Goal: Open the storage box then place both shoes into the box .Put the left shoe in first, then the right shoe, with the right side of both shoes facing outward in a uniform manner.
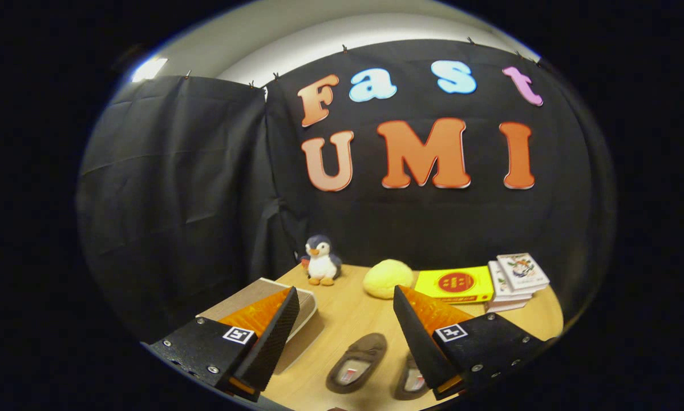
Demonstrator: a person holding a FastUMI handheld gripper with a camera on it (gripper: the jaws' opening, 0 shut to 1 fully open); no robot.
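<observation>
Box (296, 302) lid down, behind left finger; shoes (356, 362) on table (347, 311) between fingers. Gripper (344, 337) wide, empty. Risk: lid slips from poor hold; shoe order or facing swapped

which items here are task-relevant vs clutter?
Job:
storage box, lid shut, behind one finger
two shoes on the table: one between the open fingers, other partly behind a finger
gripper, holding nothing

Clutter:
penguin toy
yellow plush
yellow box
stacked books
</observation>
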